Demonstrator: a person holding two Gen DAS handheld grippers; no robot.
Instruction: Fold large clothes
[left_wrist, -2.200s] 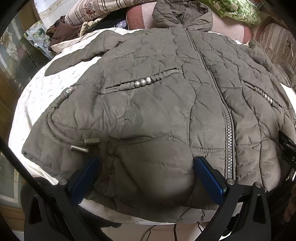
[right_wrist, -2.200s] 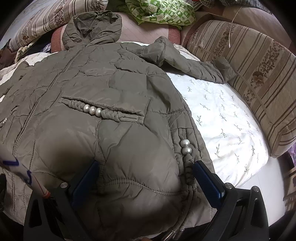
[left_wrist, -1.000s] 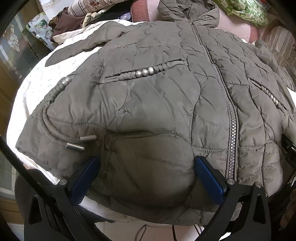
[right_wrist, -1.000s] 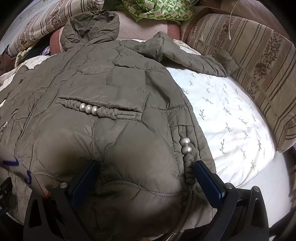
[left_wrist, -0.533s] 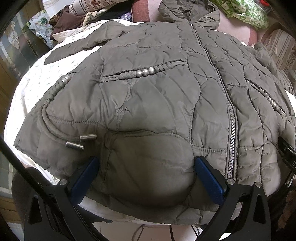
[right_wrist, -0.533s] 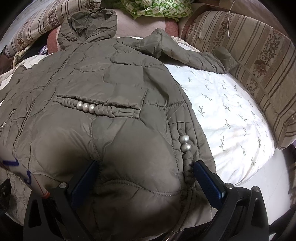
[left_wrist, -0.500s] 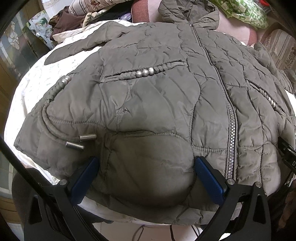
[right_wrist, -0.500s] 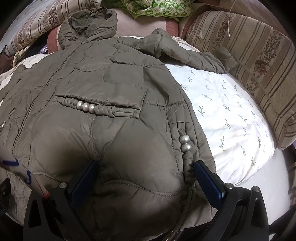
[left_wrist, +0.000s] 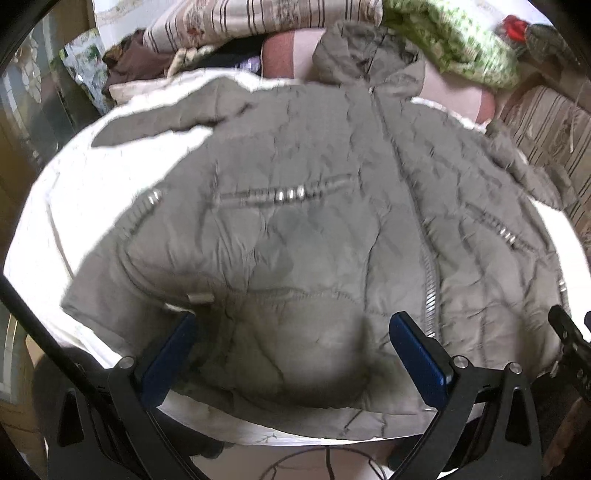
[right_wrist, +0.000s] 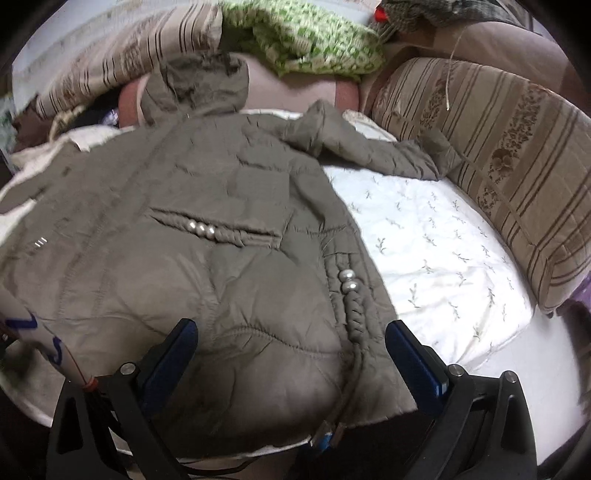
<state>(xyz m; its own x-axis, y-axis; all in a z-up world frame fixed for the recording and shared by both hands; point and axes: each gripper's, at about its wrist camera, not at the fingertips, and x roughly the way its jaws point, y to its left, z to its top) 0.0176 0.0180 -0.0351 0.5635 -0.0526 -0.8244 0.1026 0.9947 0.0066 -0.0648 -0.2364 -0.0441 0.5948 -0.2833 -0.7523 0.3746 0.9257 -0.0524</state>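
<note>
Both our grippers hang over the near hem with jaws wide apart, gripping nothing: left gripper (left_wrist: 295, 354) by the zipper (left_wrist: 428, 291), right gripper (right_wrist: 291, 354) at the right edge. Jacket (left_wrist: 314, 240) lies flat on the white bedspread (right_wrist: 443, 251), long axis running near to far, hood (right_wrist: 195, 85) farthest. Right sleeve (right_wrist: 369, 147) is nearer our right gripper, so we'd guess that one folds first.

Both views show strong fisheye bending with black vignette at the corners. Motion blur softens both, most in the left wrist view. There the white bedsheet (left_wrist: 74, 206) at left is overexposed, with detail washed out. The right wrist view is dimmer and more evenly lit. Dark shadow lies on the jacket (left_wrist: 317, 258) between each gripper's fingers.
</note>
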